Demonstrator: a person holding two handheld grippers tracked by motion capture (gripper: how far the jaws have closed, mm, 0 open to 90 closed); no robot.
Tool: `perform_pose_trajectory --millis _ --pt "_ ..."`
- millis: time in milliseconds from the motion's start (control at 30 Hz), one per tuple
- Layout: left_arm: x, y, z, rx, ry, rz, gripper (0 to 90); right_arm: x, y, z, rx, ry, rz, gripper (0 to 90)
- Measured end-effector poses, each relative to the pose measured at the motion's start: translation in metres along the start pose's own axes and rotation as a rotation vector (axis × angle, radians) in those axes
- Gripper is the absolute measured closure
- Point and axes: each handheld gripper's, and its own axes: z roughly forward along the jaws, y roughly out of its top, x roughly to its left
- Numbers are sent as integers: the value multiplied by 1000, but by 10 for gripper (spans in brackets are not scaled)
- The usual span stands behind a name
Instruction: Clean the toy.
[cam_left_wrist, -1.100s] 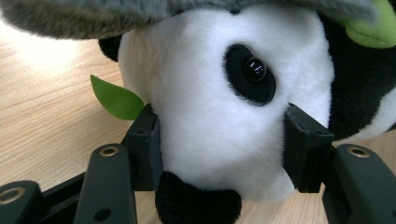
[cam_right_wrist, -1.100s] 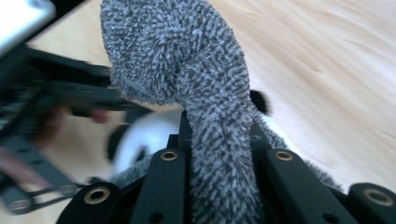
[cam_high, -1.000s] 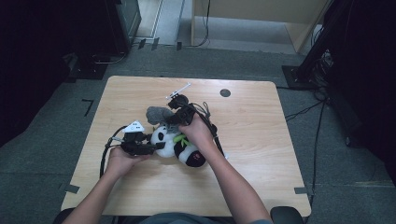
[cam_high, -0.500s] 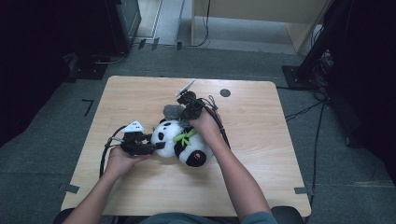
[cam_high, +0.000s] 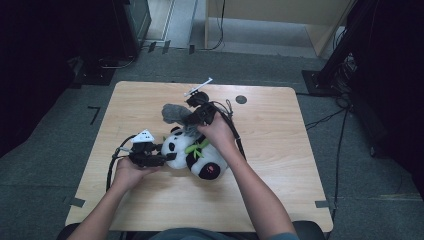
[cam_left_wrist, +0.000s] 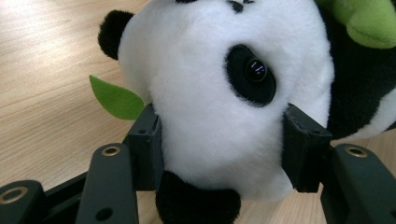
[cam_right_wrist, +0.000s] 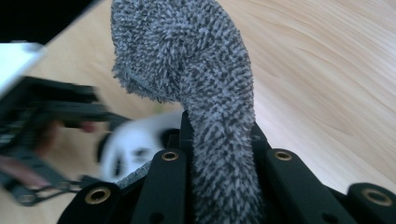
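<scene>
A black-and-white panda plush (cam_high: 206, 162) with green leaves lies on the wooden table (cam_high: 280, 150). My left gripper (cam_high: 167, 156) is shut on the panda's white head (cam_left_wrist: 210, 93), with a black pad pressed into each side of it (cam_left_wrist: 224, 154). A green leaf (cam_left_wrist: 116, 98) sticks out beside the head. My right gripper (cam_high: 187, 119) sits just beyond the panda and is shut on a grey fuzzy cloth (cam_high: 172, 112). In the right gripper view the cloth (cam_right_wrist: 196, 60) rises from between the closed jaws (cam_right_wrist: 219, 140) and curls over, with the panda (cam_right_wrist: 135, 144) blurred behind it.
A small black round mark (cam_high: 241, 99) lies on the table's far side. Black cables (cam_high: 235, 135) trail from both grippers across the tabletop. Dark equipment and stands surround the table on the grey floor.
My right gripper has lifted with the grey cloth and shifted toward the far side of the table, away from the panda. The left gripper and the panda have stayed in place.
</scene>
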Motion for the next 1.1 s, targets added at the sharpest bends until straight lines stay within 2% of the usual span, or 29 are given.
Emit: perform_pose_trajectory --millis 133,200,233,300,400,467,500,600,633,700,867,1000,1100 --pt "-1 0 0 -1 3 -3 415 23 -1 13 7 41 -48 776" --pt "-1 0 0 0 4 -3 415 27 -3 18 23 44 -56 776" --pt "-1 0 0 6 7 -16 415 29 -8 29 51 40 -67 773" --pt "0 0 0 5 6 -23 417 23 -13 32 18 55 -59 773" --pt "-1 1 1 6 9 -23 420 16 -13 30 36 48 -37 775" --pt "-1 2 1 8 10 -30 423 7 -14 28 50 2 -26 775" --pt "-1 2 1 8 10 -30 423 7 -14 28 50 2 -26 775" --pt "-1 3 1 7 9 -35 423 -4 -16 27 63 -42 -13 776" --pt "-1 3 1 8 10 -36 424 -12 -18 26 85 -76 -2 777" --pt "-1 3 1 6 10 -38 423 -16 -19 26 95 -85 7 778" --pt "-1 3 1 6 8 -44 423 -32 -23 29 179 -136 27 778" --pt "-1 3 1 4 8 -42 424 -39 -24 30 199 -136 54 777" --pt "-1 3 1 3 6 -35 424 -47 -24 28 210 -190 57 778"
